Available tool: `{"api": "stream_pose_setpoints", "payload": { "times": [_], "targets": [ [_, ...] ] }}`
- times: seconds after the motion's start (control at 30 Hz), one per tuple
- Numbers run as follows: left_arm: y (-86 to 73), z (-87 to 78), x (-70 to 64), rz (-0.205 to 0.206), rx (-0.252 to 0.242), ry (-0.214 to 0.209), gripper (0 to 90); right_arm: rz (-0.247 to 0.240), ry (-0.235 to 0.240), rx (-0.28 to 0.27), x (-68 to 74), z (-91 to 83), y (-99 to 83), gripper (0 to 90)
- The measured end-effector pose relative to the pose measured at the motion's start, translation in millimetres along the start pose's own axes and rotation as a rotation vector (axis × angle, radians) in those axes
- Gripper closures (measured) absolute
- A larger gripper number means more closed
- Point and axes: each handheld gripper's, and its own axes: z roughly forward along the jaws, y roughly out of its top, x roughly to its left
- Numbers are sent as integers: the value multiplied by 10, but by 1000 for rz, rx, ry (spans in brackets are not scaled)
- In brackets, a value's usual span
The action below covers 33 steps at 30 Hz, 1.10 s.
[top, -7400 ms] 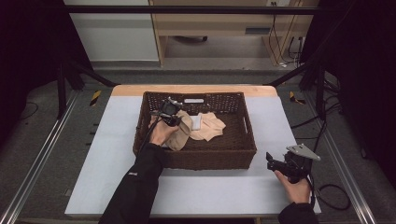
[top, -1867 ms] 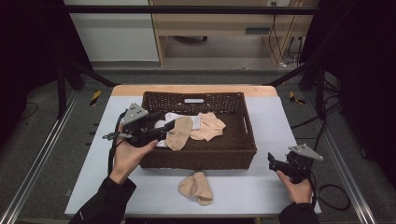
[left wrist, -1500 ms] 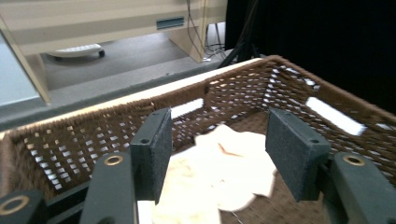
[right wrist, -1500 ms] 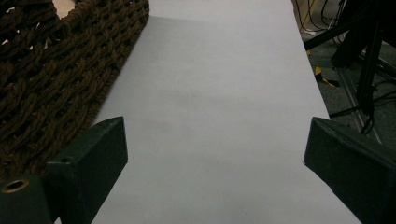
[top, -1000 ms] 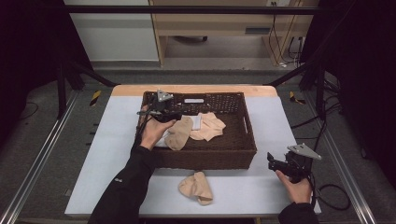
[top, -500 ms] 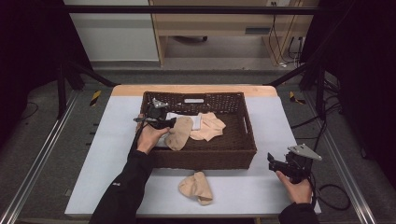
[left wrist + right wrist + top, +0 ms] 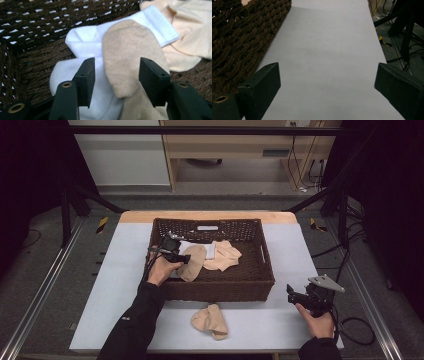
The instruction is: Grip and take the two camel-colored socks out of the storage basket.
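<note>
Left gripper point(image 7: 186, 258) has returned into the basket point(image 7: 267, 270) — jaws now parted astride a beige sock point(image 7: 130, 55); another beige sock point(image 7: 210, 320) has come onto the bench point(image 7: 115, 285).

Dark brown woven basket point(image 7: 215, 287); beige sock point(image 7: 130, 57); white sock point(image 7: 82, 42).

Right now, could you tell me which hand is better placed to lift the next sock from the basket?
Left: its claw is open astride the beige sock inside the basket; the right claw rests outside.
</note>
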Motion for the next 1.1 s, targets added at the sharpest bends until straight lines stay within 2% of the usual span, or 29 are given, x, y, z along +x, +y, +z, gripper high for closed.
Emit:
{"api": "stream_pose_setpoints", "payload": {
  "times": [0.07, 0.2, 0.23, 0.3, 0.33, 0.4, 0.5, 0.57, 0.7, 0.73, 0.77, 0.93, 1.07, 1.1],
  "targets": [
    [-1, 4, 0, 2, 5, -4, 507, -1, 0, 0, 0, 1, 0, 69],
    [-4, 6, -15, 1, 32, -28, 657, -8, -1, -3, -2, 6, -1, 70],
    [-4, 6, -20, -2, 41, -34, 657, -8, -1, -3, -2, 6, -1, 70],
    [-1, 2, -32, 10, 53, -43, 721, -10, -2, -2, 0, 7, -1, 71],
    [2, -4, -50, 16, 61, -48, 786, -12, -3, -2, -2, 4, -1, 71],
    [7, -14, -55, 19, 61, -46, 809, -8, -3, -2, -1, 1, -1, 71],
    [25, -60, -60, 3, 37, -54, 830, -4, -5, -1, -8, -4, -4, 71],
    [35, -106, -66, -8, -11, -59, 834, -4, -6, 0, -13, -1, -6, 72],
    [57, -205, -89, 10, -109, -63, 838, -10, -13, 0, -18, 2, -7, 72],
    [66, -255, -83, 8, -161, -61, 840, -11, -16, -1, -19, -4, -8, 72],
    [66, -255, -83, 8, -161, -61, 840, -11, -16, -1, -19, -4, -8, 72],
    [94, -375, -78, 0, -262, -56, 841, -2, -16, -4, -23, -9, -1, 72],
    [122, -487, -126, -12, -355, -75, 843, -8, -13, -3, -20, -8, -1, 73],
    [122, -487, -126, -12, -355, -75, 844, -8, -13, -3, -20, -8, -1, 73]
  ]
}}
